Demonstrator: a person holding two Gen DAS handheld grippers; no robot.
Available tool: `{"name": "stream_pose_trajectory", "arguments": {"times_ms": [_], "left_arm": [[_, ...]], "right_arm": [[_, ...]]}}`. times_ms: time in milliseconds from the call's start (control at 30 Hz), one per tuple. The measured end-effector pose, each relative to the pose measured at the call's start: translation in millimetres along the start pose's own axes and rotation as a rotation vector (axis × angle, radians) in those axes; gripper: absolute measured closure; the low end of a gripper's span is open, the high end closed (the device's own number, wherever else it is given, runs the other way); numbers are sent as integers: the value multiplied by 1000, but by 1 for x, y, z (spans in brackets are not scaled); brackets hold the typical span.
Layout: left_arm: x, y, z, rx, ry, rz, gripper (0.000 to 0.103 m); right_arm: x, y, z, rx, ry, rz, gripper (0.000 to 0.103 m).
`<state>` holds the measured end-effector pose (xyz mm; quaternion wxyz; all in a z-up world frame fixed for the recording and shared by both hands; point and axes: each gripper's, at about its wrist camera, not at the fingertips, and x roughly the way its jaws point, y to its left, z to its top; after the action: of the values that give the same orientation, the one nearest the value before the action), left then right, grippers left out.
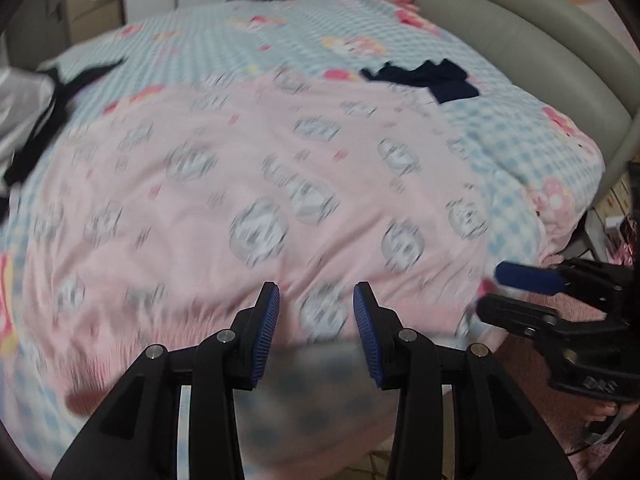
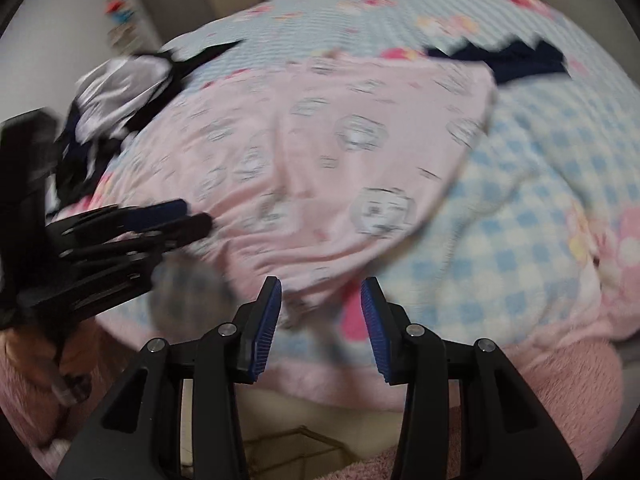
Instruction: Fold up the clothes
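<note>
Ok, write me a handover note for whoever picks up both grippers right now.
Left gripper: open, holding nothing, over the near edge of the pink garment.
Right gripper: open, holding nothing, at the garment's near right corner.
The garment lies spread on the checked bedcover. A dark garment lies beyond its far edge, and a black and silver pile sits at its left.
Done: the pink garment seems laid out; no fold shows.
Left: grip the near edge, fold, then the other clothes.

Motion blur smears the prints on the pink garment (image 1: 248, 184); the black-and-white clothes pile (image 1: 24, 108) is cut off at the left edge.
</note>
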<state>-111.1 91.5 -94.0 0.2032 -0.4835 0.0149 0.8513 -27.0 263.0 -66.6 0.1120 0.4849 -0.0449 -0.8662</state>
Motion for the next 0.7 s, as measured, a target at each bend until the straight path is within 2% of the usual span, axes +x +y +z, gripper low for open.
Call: {"name": "stream_pose_trajectory", "arguments": {"times_ms": [67, 167, 200, 233, 267, 300, 400, 533, 633, 700], "left_arm": [[-1, 13, -7, -31, 3, 16, 62], [-2, 28, -13, -99, -1, -41, 62], [-2, 28, -14, -100, -2, -38, 62], [-2, 29, -14, -99, -1, -33, 62], [-3, 28, -15, -92, -5, -21, 62], [-4, 28, -15, -91, -11, -29, 62], [-10, 28, -17, -92, -29, -65, 62], [-17, 28, -18, -94, -52, -112, 61], [-23, 28, -19, -96, -70, -147, 60], [-26, 28, -20, -96, -81, -171, 60]], "right_arm": [[4, 19, -3, -71, 0, 24, 41], [27, 42, -4, -142, 15, -45, 42], [33, 43, -4, -144, 19, -91, 44], [39, 42, -3, -141, 23, -142, 53], [44, 42, -3, -139, 27, -192, 53], [42, 38, -3, -119, 15, -206, 53], [30, 23, -2, -48, -39, -228, 53], [17, -4, -1, 93, -90, -190, 53], [15, -14, -1, 141, -102, -190, 53], [15, -16, -3, 158, -89, -154, 53]]}}
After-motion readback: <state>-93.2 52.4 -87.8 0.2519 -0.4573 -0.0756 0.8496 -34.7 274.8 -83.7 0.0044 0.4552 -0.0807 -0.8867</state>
